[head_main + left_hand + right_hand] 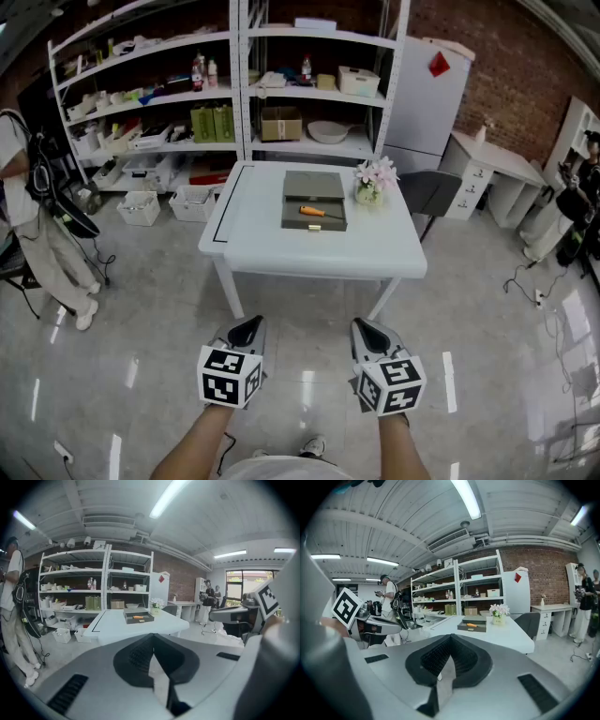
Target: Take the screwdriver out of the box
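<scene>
Grey hand-held grippers (left (254,322), right (362,324)) closed, empty.

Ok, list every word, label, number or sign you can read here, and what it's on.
No text here can be read.
The red diamond sign on the white cabinet: too small.
The green boxes and cardboard box on the shelves: labels blurred.
The marker cubes on the left gripper and right gripper: square patterns, no letters.
</scene>
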Demonstrator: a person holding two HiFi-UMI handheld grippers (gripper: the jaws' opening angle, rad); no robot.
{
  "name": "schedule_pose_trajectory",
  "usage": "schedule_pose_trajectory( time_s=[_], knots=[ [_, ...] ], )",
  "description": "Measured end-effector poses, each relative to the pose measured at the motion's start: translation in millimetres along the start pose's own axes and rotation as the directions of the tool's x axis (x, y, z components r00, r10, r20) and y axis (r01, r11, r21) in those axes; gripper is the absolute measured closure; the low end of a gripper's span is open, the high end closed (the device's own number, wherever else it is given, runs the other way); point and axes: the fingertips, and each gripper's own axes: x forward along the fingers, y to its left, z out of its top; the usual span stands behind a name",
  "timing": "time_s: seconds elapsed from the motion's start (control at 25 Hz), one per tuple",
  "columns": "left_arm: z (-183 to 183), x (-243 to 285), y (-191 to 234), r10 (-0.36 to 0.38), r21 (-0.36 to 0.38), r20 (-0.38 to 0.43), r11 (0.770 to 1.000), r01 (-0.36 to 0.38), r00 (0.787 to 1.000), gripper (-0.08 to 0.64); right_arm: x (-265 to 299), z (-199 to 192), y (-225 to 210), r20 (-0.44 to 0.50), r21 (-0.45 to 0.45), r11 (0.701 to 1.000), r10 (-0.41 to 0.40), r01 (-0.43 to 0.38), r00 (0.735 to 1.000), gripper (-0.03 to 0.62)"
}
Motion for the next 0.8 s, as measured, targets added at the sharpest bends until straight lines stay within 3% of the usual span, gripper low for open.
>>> schedule_pose_trajectory(
  time_s=[0.44,0.8],
  knots=[
    [8,27,-14,0.011,-0.005,-0.002,1.000,-0.011,1.000,0.555,17,-3,-22,-0.014,-0.027,0.999,0.027,-0.028,1.000,0.586],
    [10,50,-28,0.051,-0.015,-0.012,0.999,-0.051,0.999,0.555,31,-5,-43,-0.012,-0.020,0.994,0.103,-0.103,0.995,0.578]
  ],
)
